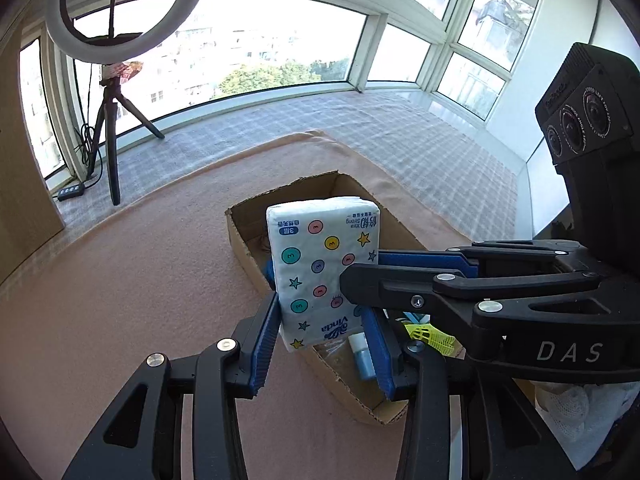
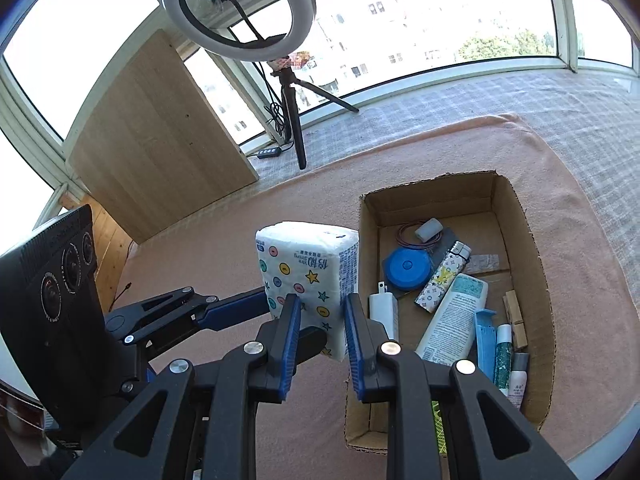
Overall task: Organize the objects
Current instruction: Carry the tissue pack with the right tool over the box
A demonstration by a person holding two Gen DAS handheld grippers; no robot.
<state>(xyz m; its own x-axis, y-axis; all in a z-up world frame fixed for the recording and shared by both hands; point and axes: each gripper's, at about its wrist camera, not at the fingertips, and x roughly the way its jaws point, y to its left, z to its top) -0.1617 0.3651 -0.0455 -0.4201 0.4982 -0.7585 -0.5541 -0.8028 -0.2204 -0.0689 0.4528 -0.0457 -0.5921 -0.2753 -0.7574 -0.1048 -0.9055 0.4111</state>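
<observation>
Both grippers hold one tissue pack (image 1: pixel 324 264) upright, above the pink blanket (image 1: pixel 140 280) and w/ its far end over the near-left side of the cardboard box (image 2: pixel 516 200). The left gripper (image 1: pixel 326 340) has its blue pads clamped on the pack's two long sides near the bottom; the right gripper (image 2: pixel 322 340) pinches the pack's lower corner from another side, jaws narrow and pressed onto the wrapper. Two grips at cross angles probably keep a soft, squashy pack from sagging or twisting, so it can go in standing or flat as wanted. The box already has stuff in it: blue round case (image 2: pixel 406 268), patterned lighter (image 2: pixel 440 276), lotion tube (image 2: pixel 456 320), white charger (image 2: pixel 384 308), small bottles (image 2: pixel 506 356) along the right wall. Open room looks best at the far end of the box, near the coiled cable (image 2: pixel 412 236), and along the left wall; the middle is crowded. The box rim stands up all round, so the pack likely has to clear the left edge before lowering. The ring light on its tripod (image 2: pixel 294 132) stands well apart, no obstacle.
</observation>
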